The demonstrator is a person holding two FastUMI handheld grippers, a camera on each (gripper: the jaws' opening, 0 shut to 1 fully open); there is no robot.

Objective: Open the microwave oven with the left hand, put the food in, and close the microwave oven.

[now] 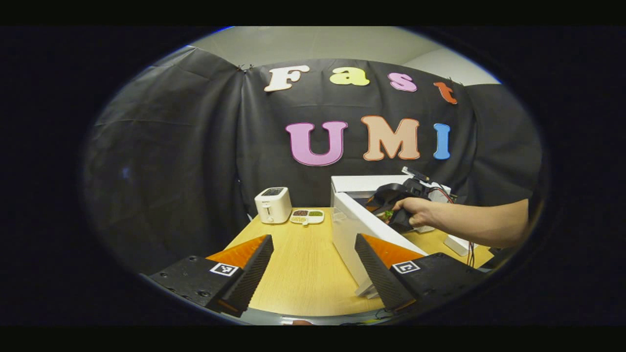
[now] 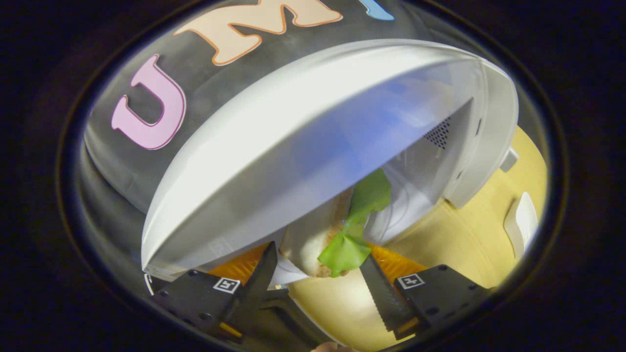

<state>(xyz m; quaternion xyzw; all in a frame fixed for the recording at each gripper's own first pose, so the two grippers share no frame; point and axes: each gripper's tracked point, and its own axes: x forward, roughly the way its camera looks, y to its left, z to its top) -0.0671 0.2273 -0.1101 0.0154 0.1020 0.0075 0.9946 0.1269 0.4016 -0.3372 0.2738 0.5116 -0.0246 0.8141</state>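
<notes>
The white microwave [image 1: 364, 184] stands on the wooden table with its door [image 1: 353, 230] swung open toward me. My left gripper [image 1: 313, 239] hovers open and empty over the table, just left of the door. A hand holds my right gripper [image 1: 397, 205] at the oven's opening. In the right gripper view, my right gripper [image 2: 320, 261] is shut on the food [image 2: 305, 239], a bun with a green lettuce leaf [image 2: 364, 198]. The bun's far end reaches into the microwave cavity [image 2: 420, 161], under the white shell [image 2: 293, 122].
A white toaster [image 1: 273, 205] and a small divided dish [image 1: 307, 216] of food sit at the table's far edge, left of the microwave. Bare wooden table [image 1: 303, 266] lies between my left fingers. A small white object [image 2: 521, 222] lies on the table right of the oven.
</notes>
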